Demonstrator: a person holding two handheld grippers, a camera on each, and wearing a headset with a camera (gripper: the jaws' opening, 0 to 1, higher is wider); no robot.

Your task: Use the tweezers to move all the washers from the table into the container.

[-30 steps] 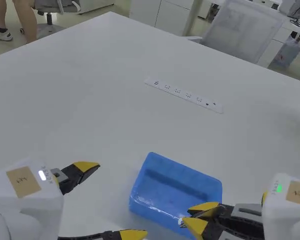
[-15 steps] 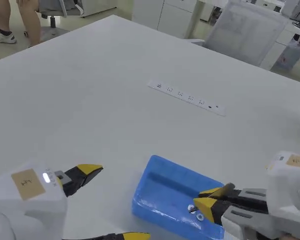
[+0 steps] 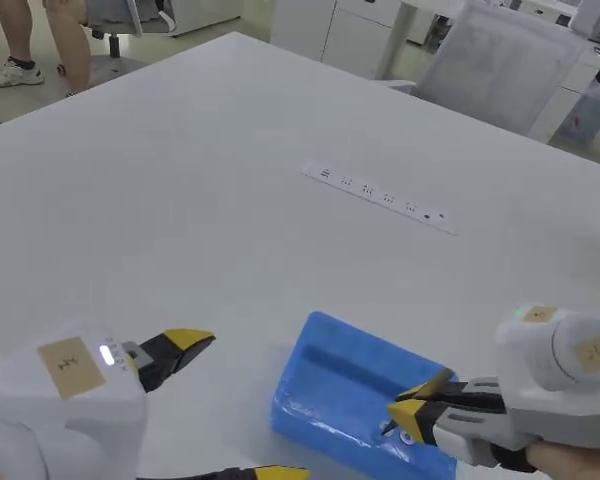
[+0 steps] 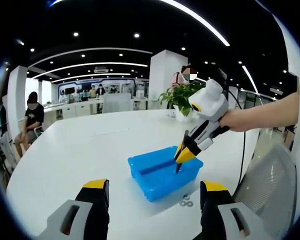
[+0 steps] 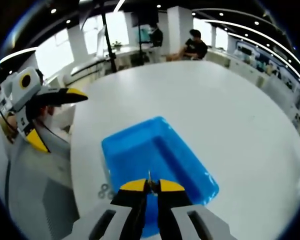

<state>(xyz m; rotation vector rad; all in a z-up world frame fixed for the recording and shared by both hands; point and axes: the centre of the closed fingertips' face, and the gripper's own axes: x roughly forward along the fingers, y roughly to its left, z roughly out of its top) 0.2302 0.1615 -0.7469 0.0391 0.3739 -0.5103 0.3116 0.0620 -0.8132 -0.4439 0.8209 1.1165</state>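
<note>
The blue container (image 3: 352, 372) stands near the table's front edge, also seen as the blue container (image 4: 160, 172) and the blue container (image 5: 152, 155). My right gripper (image 3: 412, 408) is shut on thin tweezers (image 5: 149, 176) whose tip hangs over the container's inside. Whether the tip holds a washer is too small to tell. Small metal washers (image 4: 185, 200) lie on the table beside the container's corner, and the washers (image 5: 105, 190) also show left of the jaws. My left gripper (image 3: 235, 408) stands open and empty left of the container, apart from it.
A white power strip (image 3: 380, 196) lies across the middle of the white table (image 3: 180, 200). Office chairs (image 3: 500, 60) stand beyond the far edge, and a person's legs (image 3: 35, 40) show at the back left. Several people sit at a distant table (image 4: 32, 115).
My right gripper has lifted from the container's near edge and moved up and left over its inside, tweezers still held. The left gripper has barely moved; the head camera shifted slightly.
</note>
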